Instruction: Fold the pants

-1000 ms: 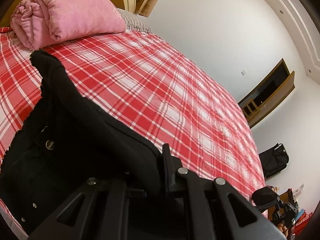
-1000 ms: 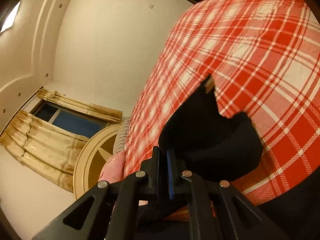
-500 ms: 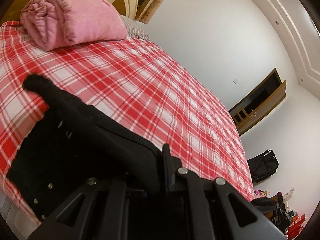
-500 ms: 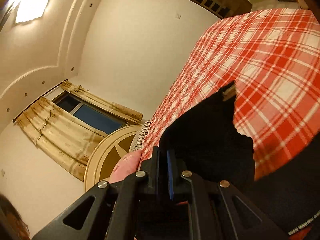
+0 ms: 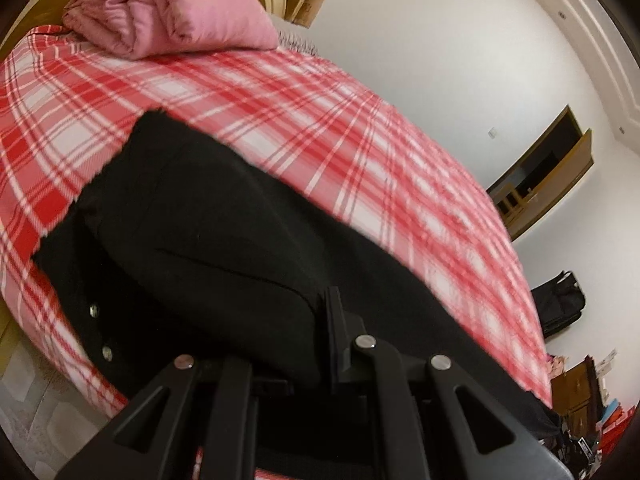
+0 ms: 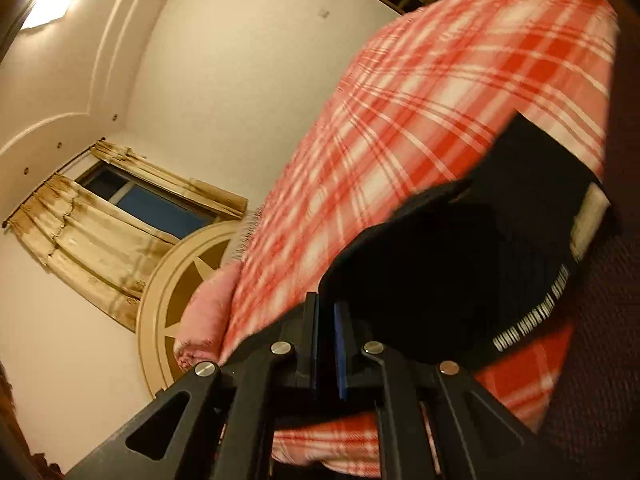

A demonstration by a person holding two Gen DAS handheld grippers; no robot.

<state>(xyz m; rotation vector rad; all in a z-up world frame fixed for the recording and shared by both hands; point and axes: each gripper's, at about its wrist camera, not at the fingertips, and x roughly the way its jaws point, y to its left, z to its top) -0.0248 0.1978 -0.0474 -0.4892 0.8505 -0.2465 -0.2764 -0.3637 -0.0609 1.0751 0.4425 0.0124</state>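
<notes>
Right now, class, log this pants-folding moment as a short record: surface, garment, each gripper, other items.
surface: bed with red plaid cover
garment: black pants, lying on the cover, metal buttons showing
left gripper: shut on the pants
right gripper: shut on the pants
other items: pink blanket rolled at the head of the bed
</notes>
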